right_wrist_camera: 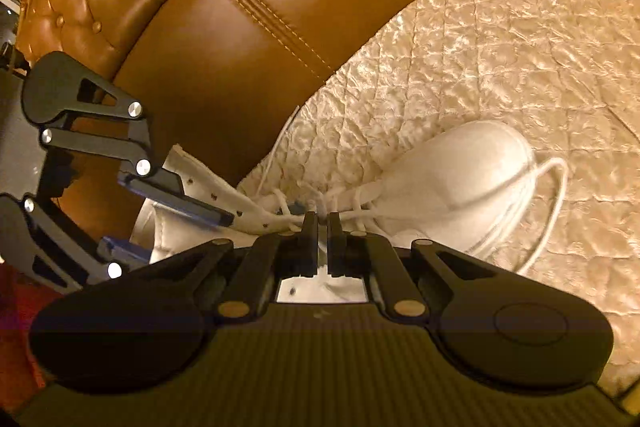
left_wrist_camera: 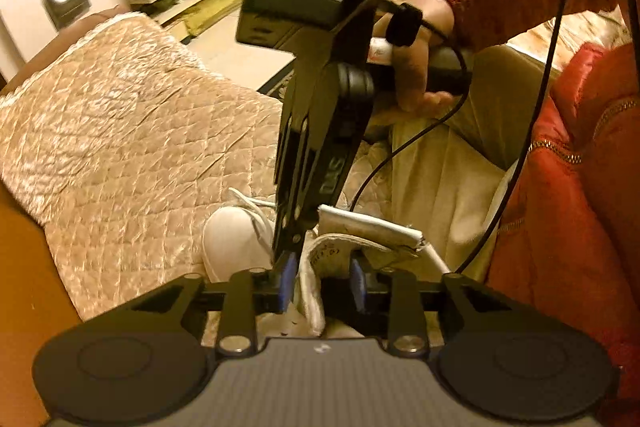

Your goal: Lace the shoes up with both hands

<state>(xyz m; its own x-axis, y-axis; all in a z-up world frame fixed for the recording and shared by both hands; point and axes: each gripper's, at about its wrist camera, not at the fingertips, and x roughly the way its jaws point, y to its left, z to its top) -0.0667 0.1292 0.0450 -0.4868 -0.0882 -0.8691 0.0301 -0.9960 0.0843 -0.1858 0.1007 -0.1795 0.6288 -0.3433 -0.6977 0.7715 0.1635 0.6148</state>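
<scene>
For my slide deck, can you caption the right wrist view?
Right gripper nearly shut at the white shoe's laces; left gripper spread around the shoe's collar.

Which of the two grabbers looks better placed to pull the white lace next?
The right, I'd say. The right gripper is nearly closed right at the lace crossings on the shoe. The left gripper is open around the shoe's upper flap, seemingly steadying it.

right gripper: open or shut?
Shut, apparently on the lace: right gripper fingers nearly meet, a white strand between them above the shoe.
</scene>
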